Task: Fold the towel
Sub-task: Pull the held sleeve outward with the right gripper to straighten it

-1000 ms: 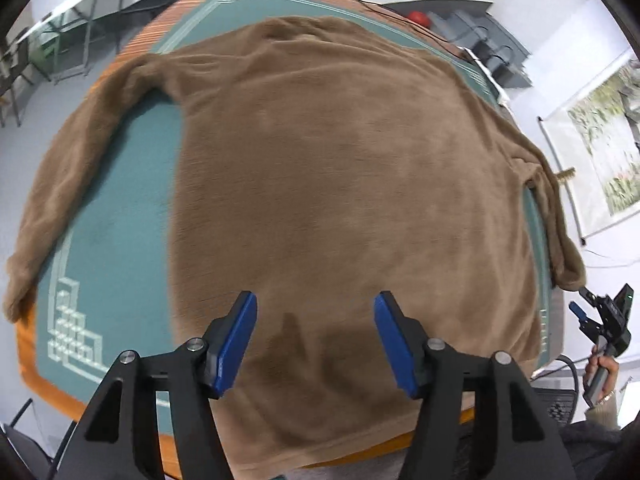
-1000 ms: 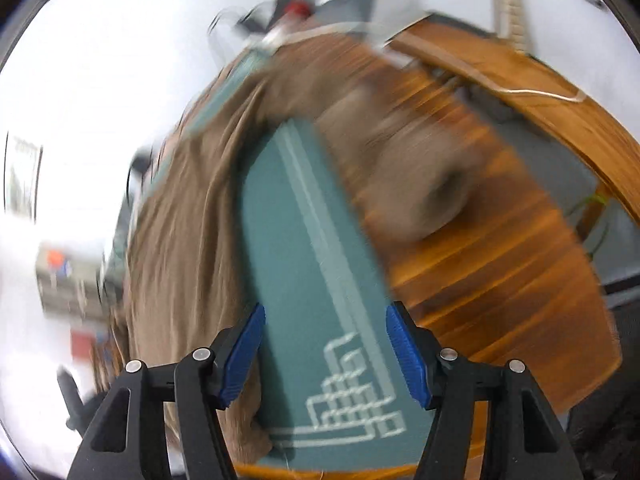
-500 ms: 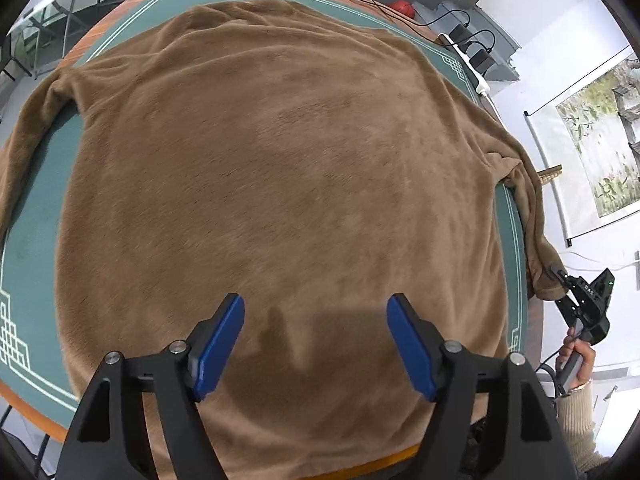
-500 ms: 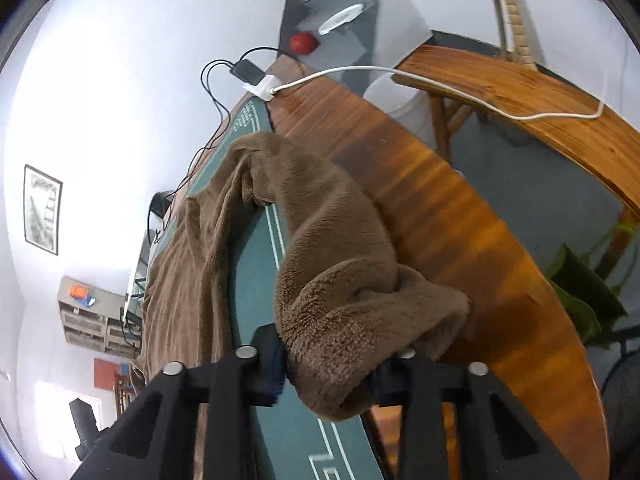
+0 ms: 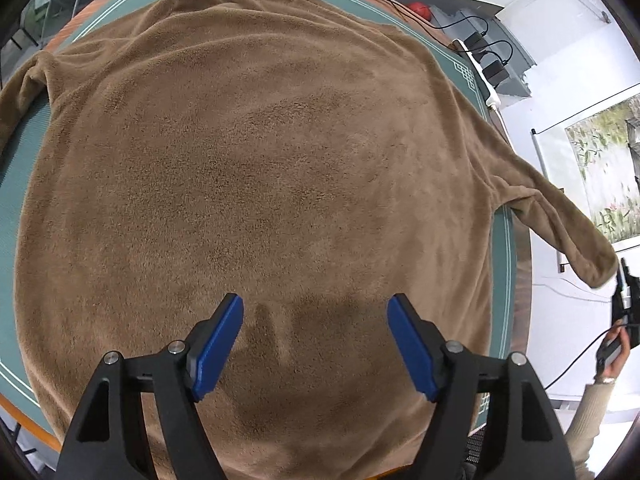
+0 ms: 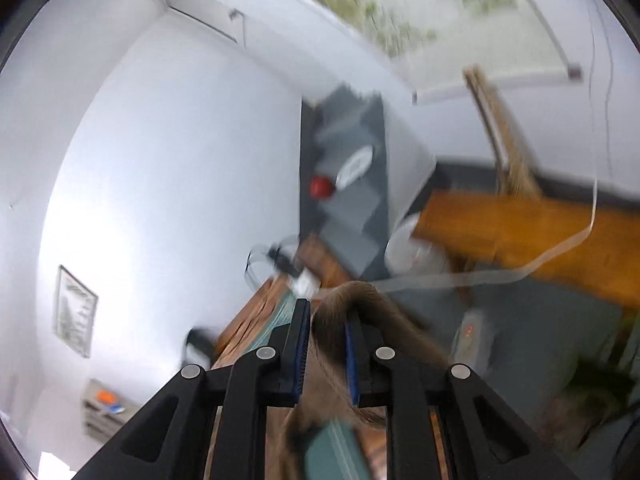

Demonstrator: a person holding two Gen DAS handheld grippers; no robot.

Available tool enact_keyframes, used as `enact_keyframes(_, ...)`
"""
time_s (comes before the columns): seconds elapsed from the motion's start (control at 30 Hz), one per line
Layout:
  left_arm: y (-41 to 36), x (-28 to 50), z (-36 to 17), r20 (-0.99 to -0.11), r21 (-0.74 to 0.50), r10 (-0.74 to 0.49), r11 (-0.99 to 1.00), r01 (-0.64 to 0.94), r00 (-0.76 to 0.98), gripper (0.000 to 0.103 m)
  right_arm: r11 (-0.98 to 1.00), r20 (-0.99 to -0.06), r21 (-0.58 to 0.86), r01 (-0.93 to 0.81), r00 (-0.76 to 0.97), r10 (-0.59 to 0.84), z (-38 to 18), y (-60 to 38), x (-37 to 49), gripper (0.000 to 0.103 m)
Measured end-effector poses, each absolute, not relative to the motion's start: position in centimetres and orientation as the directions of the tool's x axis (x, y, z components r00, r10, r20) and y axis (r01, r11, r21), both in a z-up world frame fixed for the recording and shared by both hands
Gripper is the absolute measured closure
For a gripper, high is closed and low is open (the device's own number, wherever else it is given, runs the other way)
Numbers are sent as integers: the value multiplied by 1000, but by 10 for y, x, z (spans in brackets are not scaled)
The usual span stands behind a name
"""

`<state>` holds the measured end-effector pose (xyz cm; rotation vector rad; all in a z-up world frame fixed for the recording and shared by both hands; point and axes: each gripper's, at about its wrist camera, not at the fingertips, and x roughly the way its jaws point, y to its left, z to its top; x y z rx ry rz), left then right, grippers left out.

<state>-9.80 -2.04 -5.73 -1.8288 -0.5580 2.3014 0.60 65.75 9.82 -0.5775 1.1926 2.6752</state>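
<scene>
Two claws are in view. We see the left claw [image 5: 314, 344] hanging wide open above the near part of the towel [image 5: 256, 184], its blue pads [image 5: 218, 350] well apart with nothing between them, and its shadow falling on the pile just ahead. The right claw [image 6: 325, 344] is closed tight on a bunched corner of the towel [image 6: 352, 312], the brown cloth squeezed between its blue-edged pads and trailing down below them. In the left wrist view that same corner is drawn out into a long tapering strip reaching off the right side of the surface [image 5: 502, 260] to the right claw [image 5: 624, 300], held in a hand [image 5: 614, 354] with a cream knitted sleeve.

The towel is a thick, fuzzy brown fleece, spread nearly flat and covering most of the surface, with gentle ripples toward its far edge. Under it lies a green felt mat with pale line borders and knot-like corner motifs, rimmed by glossy orange-brown wood.

Around the room we see white walls, a white power strip [image 5: 480, 76] with black plugs and cables at the far corner, a red round object [image 5: 421, 11] on grey shelving, and a hanging scroll painting [image 5: 600, 168] of foliage. The right wrist view is motion-blurred; we can read no writing anywhere.
</scene>
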Motion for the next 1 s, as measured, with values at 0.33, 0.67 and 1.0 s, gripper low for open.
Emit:
enact_keyframes(0.33,-24,-95,-55,-907,-378,334,-914,145,-258,25,-712,-467,637,-294,-882,-54,89,663,-18,83)
enact_keyframes(0.67,0,-98,-57,-915,-369,339,-922,114,-221,24,-689,-646,614,-385,-746,-159,2,665,-16,83)
enact_keyframes(1.0,28,-104,-56,-920,-359,343,-932,57,-190,24,-423,-669,734,-531,-672,-318,-87,687,-2,23)
